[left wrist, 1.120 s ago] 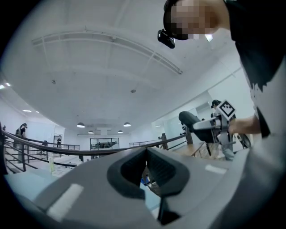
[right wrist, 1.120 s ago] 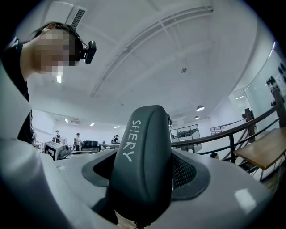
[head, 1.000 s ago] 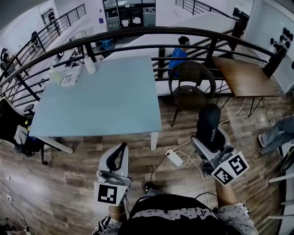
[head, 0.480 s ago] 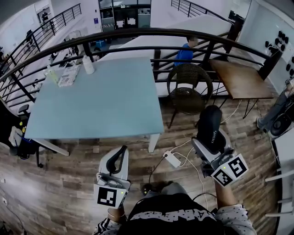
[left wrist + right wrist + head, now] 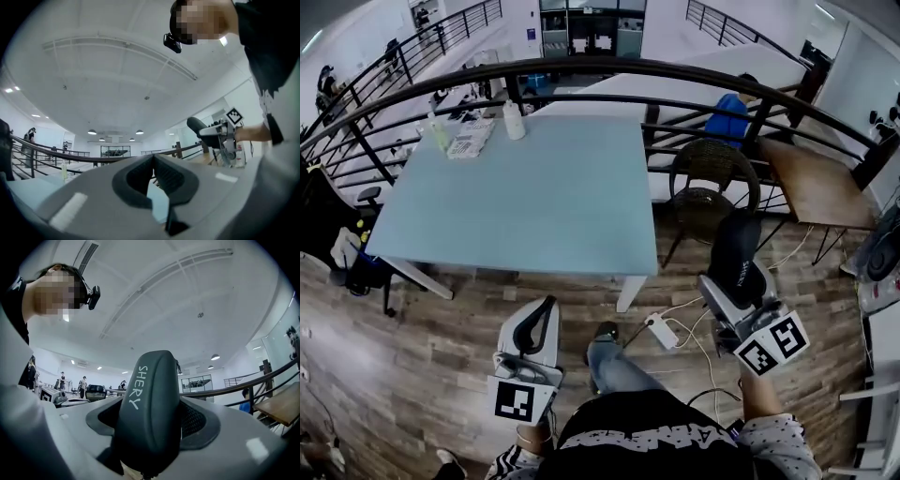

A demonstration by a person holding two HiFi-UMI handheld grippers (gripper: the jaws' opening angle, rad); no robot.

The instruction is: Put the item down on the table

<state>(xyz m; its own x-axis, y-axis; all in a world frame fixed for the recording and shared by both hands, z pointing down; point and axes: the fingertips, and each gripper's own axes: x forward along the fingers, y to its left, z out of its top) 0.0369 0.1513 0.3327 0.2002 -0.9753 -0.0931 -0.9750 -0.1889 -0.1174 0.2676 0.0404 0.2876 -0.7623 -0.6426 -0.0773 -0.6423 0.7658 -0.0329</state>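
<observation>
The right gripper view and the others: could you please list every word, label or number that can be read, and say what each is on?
"SHERY": white letters on the dark grey zip case.
White printed packet on the pale blue table: print too small to read.
Black-and-white square markers: patterns only, no letters.
Nothing else is legible.

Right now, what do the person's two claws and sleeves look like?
The left claw and right claw are smooth pale grey shells with dark ribbed pads inside. Each carries a cube with black-and-white square patterns near the hand. The sleeves are white with small dark dots.
</observation>
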